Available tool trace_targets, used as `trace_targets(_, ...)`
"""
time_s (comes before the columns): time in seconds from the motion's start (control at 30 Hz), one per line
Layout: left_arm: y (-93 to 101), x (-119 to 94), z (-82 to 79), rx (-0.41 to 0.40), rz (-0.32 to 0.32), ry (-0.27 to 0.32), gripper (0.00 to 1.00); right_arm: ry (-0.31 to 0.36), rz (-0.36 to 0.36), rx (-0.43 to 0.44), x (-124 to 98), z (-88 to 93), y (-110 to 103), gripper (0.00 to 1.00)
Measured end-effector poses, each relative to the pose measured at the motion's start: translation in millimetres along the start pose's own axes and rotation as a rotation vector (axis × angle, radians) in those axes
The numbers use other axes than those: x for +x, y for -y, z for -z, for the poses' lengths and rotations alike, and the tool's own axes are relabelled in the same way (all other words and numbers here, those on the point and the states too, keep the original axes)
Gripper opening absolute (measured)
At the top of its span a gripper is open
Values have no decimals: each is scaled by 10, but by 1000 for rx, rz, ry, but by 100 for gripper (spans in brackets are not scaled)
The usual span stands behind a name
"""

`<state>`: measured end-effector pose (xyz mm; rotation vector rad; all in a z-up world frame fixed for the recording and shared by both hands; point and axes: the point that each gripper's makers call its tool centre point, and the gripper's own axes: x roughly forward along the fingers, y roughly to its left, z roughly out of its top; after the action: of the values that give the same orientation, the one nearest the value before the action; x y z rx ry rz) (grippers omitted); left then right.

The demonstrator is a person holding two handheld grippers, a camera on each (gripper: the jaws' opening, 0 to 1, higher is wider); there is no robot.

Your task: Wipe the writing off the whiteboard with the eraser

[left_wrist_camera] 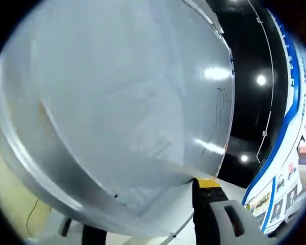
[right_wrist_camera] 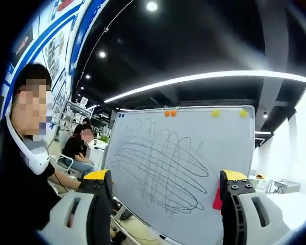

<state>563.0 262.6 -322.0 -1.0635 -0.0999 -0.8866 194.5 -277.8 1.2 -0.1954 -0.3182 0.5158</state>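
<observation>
Whiteboard (right_wrist_camera: 178, 163) w/ scribbles stands ahead betw. right claw (right_wrist_camera: 163, 196) jaws, spread, empty; left claw state can't tell.

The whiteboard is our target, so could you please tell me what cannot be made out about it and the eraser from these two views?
- Left gripper view: the whiteboard is so close and glare-washed that its writing is only faint streaks; its edges are cut off.
- Right gripper view: the scribble is visible, but the board's lower edge sits behind the right hand-held gripper.
- A red thing peeks past one jaw; whether it is the eraser is unclear.
</observation>
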Motion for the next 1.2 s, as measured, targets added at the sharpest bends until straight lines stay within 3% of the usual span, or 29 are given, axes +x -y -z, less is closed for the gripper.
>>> trace_targets(0.2,-87,-22,-15,-19,-31,-40,71,32,-25,50,6,127,-120,88)
trace_targets(0.33,-8,-58,16,-18,5,-4,69,52,-9,102,-18,202,-146,88)
trace_targets(0.5,159,-205,-24,-34,35,96,69,53,28,116,-110,304,-61,88)
trace_targets(0.7,219,-392,-94,21,41,125,71,37,94,100,-110,421,36,88)
trace_targets(0.83,185,-473,-81,77,-10,110,56,30,126,91,-86,489,87,88)
trace_targets(1.0,252,-465,-36,82,-6,116,52,22,154,85,-38,552,112,88)
trace_targets(1.2,198,-424,-91,78,-29,126,50,34,177,79,36,581,109,88)
